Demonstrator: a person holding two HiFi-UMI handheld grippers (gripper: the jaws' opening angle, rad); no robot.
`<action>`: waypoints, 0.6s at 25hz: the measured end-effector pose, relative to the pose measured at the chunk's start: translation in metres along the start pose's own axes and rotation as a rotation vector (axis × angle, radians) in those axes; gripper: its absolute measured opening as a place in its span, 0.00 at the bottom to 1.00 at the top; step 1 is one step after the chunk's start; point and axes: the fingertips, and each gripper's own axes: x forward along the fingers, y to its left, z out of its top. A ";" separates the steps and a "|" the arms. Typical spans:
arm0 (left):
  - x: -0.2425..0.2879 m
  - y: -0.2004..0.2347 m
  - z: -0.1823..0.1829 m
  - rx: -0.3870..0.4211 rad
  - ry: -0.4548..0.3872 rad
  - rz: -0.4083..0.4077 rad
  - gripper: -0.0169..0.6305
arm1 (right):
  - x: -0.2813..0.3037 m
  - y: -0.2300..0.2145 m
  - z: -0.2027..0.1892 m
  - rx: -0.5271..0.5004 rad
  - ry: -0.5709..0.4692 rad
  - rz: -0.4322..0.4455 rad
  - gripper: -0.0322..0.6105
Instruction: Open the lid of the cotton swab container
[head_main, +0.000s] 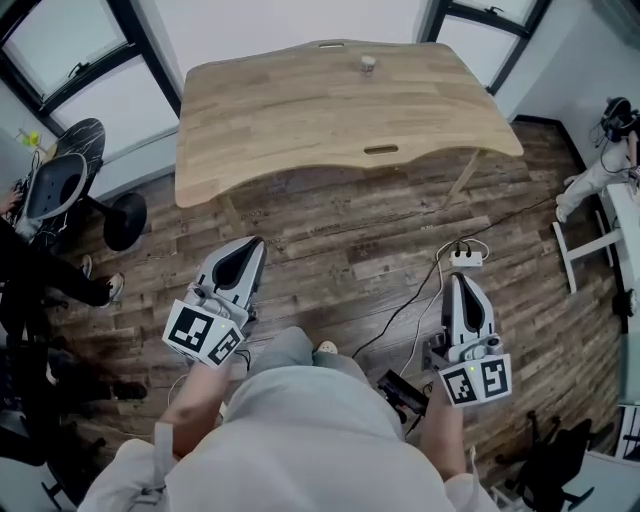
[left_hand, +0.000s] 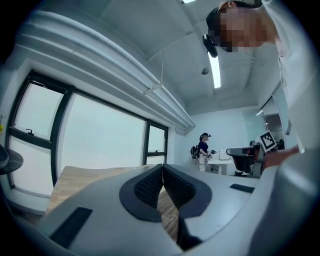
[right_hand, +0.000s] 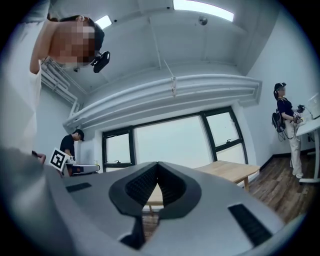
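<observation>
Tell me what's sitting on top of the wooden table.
Only what looks like the cotton swab container, small and pale, stands near the far edge of the wooden table. It is too small to tell whether its lid is on; its contents are hidden.

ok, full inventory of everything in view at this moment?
wooden table: 1, light wood, top centre of the head view
cotton swab container: 1, pale, near the table's far edge; lid too small to make out
power strip: 1, white, on the floor right of centre, cables attached
stool: 1, black, on the floor left of the table
white desk: 1, right edge
windows: dark-framed, behind the table
bystanders: 2 in the right gripper view, dark tops, one at each side
left gripper: 1, grey, lower left, jaws shut, empty
right gripper: 1, grey, lower right, jaws shut, empty
</observation>
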 end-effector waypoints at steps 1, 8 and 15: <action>-0.001 0.000 0.000 0.001 0.000 0.002 0.05 | 0.000 0.000 0.000 0.000 0.001 0.004 0.08; 0.001 0.007 -0.003 0.000 0.007 0.015 0.05 | 0.008 0.000 -0.004 0.006 0.010 0.020 0.08; 0.027 0.034 -0.007 -0.025 0.020 0.000 0.05 | 0.038 -0.005 -0.002 -0.008 0.007 -0.011 0.08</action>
